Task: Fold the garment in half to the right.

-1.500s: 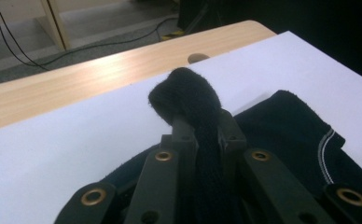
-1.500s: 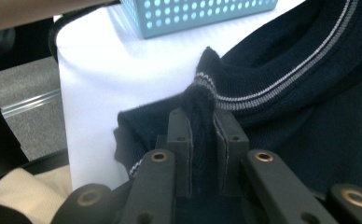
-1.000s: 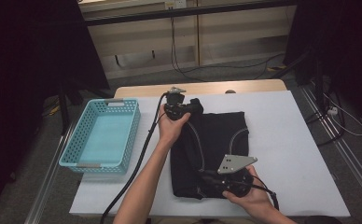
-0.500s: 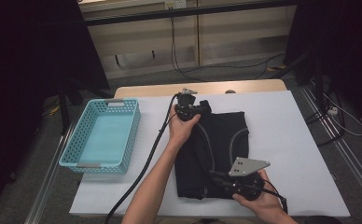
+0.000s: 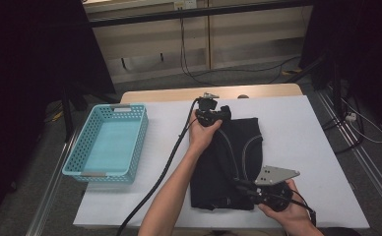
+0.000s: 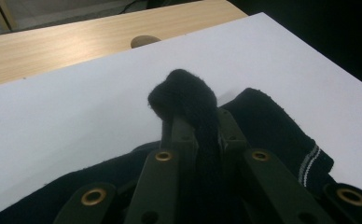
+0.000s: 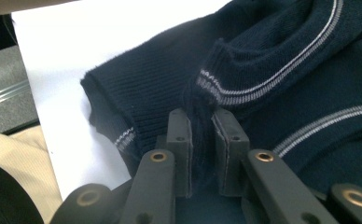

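A dark navy knitted garment with thin grey stripes lies folded on the white table. My left gripper is at the garment's far edge, shut on a raised bunch of its fabric. My right gripper is at the near edge, pointing left. In the right gripper view a fold of the knit is pinched between the pads of the right gripper, beside a striped cuff. In the left gripper view, the left gripper clamps fabric that hides its pads.
A light blue plastic basket stands on the left of the table, apart from the garment. A wooden strip runs along the table's far edge. Black cables trail from both grippers; the left one crosses the table beside the forearm.
Both hands have moved to the right, and the garment has slid to the right with them. Both grips on the fabric look unchanged.
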Demonstrator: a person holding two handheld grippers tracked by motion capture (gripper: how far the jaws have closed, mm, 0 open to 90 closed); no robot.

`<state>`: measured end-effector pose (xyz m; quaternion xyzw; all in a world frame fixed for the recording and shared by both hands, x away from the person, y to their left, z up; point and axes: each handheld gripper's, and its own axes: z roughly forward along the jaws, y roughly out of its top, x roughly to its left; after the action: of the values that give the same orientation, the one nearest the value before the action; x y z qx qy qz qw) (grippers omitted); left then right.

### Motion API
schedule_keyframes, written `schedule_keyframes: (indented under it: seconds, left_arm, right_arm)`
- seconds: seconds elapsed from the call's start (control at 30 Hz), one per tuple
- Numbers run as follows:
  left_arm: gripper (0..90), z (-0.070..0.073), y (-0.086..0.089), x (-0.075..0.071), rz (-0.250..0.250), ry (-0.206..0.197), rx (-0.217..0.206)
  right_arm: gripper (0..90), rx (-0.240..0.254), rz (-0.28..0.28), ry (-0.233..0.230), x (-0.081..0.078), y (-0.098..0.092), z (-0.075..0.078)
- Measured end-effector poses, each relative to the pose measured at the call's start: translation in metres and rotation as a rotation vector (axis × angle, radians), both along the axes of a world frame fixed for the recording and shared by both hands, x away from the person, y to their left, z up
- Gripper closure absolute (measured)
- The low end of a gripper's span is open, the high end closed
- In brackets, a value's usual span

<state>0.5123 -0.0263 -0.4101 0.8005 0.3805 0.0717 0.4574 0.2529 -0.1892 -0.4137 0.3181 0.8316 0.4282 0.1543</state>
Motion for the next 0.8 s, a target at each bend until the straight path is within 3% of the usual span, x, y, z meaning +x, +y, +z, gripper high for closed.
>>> schedule_keyframes:
  seconds: [0.2,0.5,0.8]
  left_arm:
    - [81.5,-0.004,-0.013,-0.004,-0.022,0.021,-0.018]
    - [81.5,0.002,-0.024,-0.005,-0.042,0.014,-0.042]
    - [80.7,-0.014,-0.040,-0.007,-0.057,0.005,-0.008]
  right_arm:
    - [78.4,-0.012,0.022,0.014,-0.002,0.003,-0.002]
    - [78.3,-0.015,0.006,0.024,-0.008,-0.007,0.000]
    - [73.9,-0.051,0.000,0.029,-0.013,-0.014,-0.009]
